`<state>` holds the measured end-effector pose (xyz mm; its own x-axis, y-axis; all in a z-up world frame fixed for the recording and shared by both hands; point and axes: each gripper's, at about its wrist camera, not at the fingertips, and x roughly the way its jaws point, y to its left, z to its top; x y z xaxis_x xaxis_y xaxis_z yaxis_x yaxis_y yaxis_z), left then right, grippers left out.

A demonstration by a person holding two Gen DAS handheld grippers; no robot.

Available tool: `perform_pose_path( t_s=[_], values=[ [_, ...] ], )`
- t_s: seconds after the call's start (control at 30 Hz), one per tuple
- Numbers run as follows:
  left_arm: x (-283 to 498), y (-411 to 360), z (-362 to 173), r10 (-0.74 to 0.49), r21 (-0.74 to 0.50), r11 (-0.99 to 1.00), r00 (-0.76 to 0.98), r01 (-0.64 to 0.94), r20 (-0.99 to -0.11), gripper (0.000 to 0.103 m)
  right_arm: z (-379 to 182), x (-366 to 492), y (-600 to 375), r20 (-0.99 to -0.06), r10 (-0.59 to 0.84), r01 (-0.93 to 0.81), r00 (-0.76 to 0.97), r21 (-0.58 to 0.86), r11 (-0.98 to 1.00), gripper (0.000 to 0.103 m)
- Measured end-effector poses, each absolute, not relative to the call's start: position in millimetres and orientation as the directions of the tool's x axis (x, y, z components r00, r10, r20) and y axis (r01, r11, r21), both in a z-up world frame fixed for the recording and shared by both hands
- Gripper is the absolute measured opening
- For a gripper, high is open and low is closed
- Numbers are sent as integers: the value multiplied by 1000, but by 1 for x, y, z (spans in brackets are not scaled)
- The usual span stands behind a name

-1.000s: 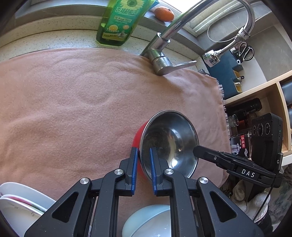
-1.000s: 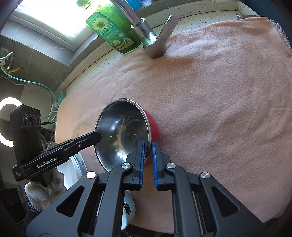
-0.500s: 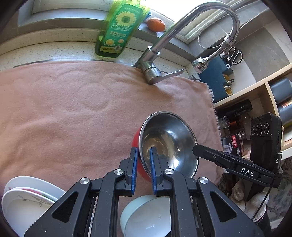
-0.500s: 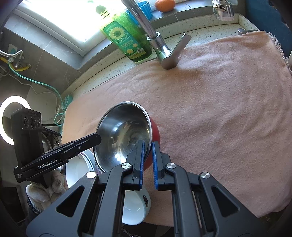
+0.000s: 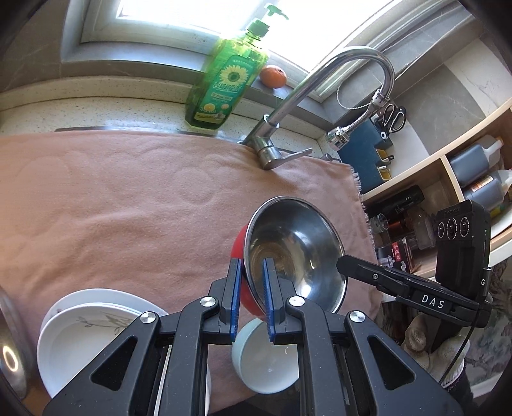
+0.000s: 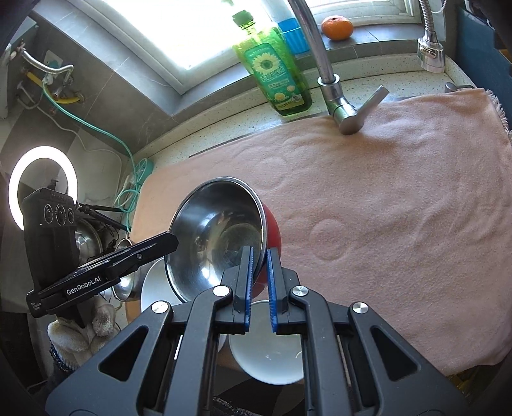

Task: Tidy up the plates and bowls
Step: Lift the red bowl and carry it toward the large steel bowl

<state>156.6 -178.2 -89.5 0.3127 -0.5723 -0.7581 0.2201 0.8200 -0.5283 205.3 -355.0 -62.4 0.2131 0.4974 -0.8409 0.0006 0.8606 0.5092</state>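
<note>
A steel bowl with a red outside (image 5: 294, 252) (image 6: 220, 236) hangs above the pink towel (image 5: 128, 208) (image 6: 384, 198), held from both sides. My left gripper (image 5: 251, 288) is shut on its left rim. My right gripper (image 6: 259, 278) is shut on its right rim. A pale bowl (image 5: 265, 361) (image 6: 268, 358) stands on the towel's front edge right under the steel bowl. A stack of white plates (image 5: 96, 329) lies at the front left; it also shows in the right wrist view (image 6: 153, 288) behind the left gripper.
A faucet (image 5: 320, 96) (image 6: 332, 80) rises at the back of the towel, a green soap bottle (image 5: 224, 83) (image 6: 275, 76) and an orange (image 5: 272, 76) (image 6: 337, 28) beside it. Shelves with bottles (image 5: 473, 179) stand to the right. A ring light (image 6: 41, 185) and metal pots (image 6: 86, 236) are on the left.
Both grippers have lifted the steel bowl and drawn it back toward the front edge. The pale bowl and the plate stack have come further into view below.
</note>
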Motion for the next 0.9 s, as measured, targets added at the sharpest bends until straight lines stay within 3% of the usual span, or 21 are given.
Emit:
perform_pose_path(
  t_s=[0.9],
  values=[
    [88, -13, -59, -466, -539, 842, 525, 16, -712, 11, -30, 205, -171, -805, 583, -293, 109, 535, 793, 8]
  ],
)
